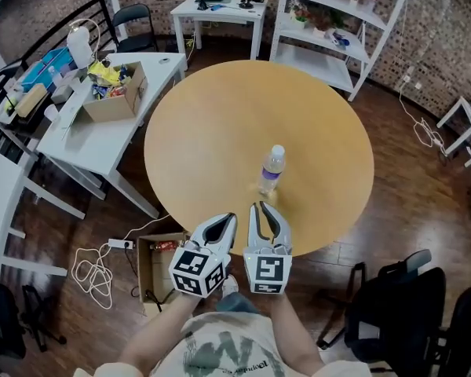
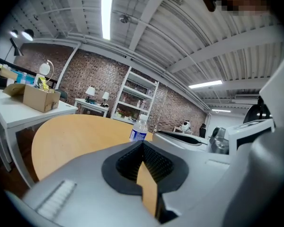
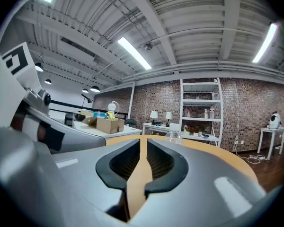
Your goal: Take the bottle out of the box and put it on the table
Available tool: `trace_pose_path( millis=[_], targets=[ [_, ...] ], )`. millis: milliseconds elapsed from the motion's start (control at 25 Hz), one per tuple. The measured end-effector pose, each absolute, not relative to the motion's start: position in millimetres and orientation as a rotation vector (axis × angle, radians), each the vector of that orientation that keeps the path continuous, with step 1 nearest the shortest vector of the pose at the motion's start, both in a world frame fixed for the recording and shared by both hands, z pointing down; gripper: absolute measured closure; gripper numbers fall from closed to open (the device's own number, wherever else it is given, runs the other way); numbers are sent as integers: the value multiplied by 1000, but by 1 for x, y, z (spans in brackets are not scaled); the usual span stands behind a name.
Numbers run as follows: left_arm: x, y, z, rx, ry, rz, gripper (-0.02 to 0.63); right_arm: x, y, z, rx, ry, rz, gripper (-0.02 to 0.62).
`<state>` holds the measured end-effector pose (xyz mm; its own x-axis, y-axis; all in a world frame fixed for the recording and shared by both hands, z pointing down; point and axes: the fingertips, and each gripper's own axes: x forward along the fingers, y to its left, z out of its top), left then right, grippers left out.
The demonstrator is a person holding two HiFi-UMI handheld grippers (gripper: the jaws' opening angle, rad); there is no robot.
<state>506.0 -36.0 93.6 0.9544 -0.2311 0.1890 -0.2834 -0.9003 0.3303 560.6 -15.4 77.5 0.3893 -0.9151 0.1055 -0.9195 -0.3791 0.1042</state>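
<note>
A clear water bottle [image 1: 272, 167] with a white cap and blue label stands upright on the round wooden table [image 1: 220, 116], right of its middle. Both grippers hover side by side over the table's near edge, short of the bottle. My left gripper [image 1: 230, 217] is shut and empty. My right gripper [image 1: 259, 207] has its jaws drawn almost together, nothing between them. In the left gripper view the bottle [image 2: 139, 130] shows beyond my left gripper [image 2: 143, 144]. In the right gripper view only the bottle's top [image 3: 173, 136] peeks over my right gripper [image 3: 143, 141]. An open cardboard box [image 1: 153, 267] sits on the floor below.
A white side table [image 1: 102, 144] at the left carries another cardboard box [image 1: 116, 99] full of items. White shelves [image 1: 337, 22] and a small lamp table [image 1: 220, 10] stand behind. Black chairs [image 1: 408, 305] are at the lower right, cables [image 1: 94, 273] on the floor.
</note>
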Motion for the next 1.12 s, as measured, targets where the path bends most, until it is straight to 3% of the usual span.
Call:
trace_pose_path(
  millis=[520,1120],
  targets=[
    [471,-7,67,2845,-321,117,609,496,29,52,2513,-1717,64,597],
    [456,13,64,2860,-324,94,609,486,49,54,2519,-1704,77,597]
  ],
)
